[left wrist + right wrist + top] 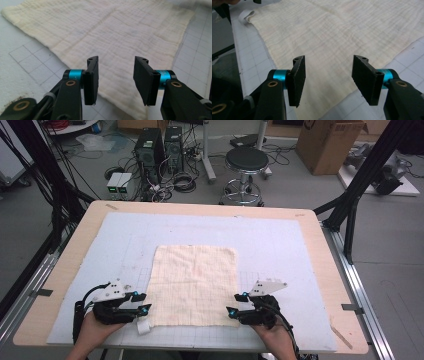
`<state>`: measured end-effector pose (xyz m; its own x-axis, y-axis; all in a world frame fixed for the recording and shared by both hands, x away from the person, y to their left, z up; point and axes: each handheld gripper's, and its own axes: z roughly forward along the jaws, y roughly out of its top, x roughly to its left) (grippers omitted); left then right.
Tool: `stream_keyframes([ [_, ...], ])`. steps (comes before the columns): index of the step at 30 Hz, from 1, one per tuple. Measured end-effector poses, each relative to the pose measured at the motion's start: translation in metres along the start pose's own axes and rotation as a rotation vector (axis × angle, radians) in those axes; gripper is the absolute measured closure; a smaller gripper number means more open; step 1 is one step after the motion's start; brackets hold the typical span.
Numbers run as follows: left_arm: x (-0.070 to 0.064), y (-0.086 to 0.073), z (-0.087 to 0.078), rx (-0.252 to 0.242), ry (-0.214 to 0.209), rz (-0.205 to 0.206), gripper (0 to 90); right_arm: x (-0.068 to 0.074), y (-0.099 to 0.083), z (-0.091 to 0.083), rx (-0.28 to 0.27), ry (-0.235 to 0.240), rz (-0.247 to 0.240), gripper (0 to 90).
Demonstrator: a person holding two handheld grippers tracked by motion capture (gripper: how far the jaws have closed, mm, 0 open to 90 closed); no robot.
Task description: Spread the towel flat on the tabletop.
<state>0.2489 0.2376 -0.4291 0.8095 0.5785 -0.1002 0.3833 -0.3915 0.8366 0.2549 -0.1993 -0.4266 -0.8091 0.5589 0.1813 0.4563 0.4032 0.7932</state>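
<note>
A cream cloth (pixel 194 285) is lain flat on the mat (pixel 280 245), with one gripper held at each near corner.

The left gripper (pixel 141 303) is seen at the near left corner of the cloth; its jaws are spread wide and nothing is held between them. In the left gripper view, the cloth (pixel 110 37) is spread just ahead of and under the jaws. A small white tag (pixel 143 327) is found beside this gripper. The right gripper (pixel 238 303) is placed at the near right corner, jaws also spread apart and empty, with the cloth (pixel 332 32) just in front and below.
</note>
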Motion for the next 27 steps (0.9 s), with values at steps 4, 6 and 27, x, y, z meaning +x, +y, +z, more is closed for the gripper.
stream_keyframes([
  [4, 0.0006, 0.0003, -0.0007, -0.001, 0.003, -0.013, 50.8, -0.0003, 0.0019, 0.0009, -0.016, 0.004, -0.002, 39.4],
  [6, 0.0001, 0.0003, -0.0005, -0.001, 0.006, -0.015, 49.1, -0.0008, 0.0032, 0.0017, -0.029, 0.002, -0.005, 36.7],
  [27, 0.0068, 0.0014, 0.0004, -0.046, 0.056, -0.032, 35.6, -0.0015, 0.0072, 0.0036, -0.043, -0.015, -0.013, 23.1],
])
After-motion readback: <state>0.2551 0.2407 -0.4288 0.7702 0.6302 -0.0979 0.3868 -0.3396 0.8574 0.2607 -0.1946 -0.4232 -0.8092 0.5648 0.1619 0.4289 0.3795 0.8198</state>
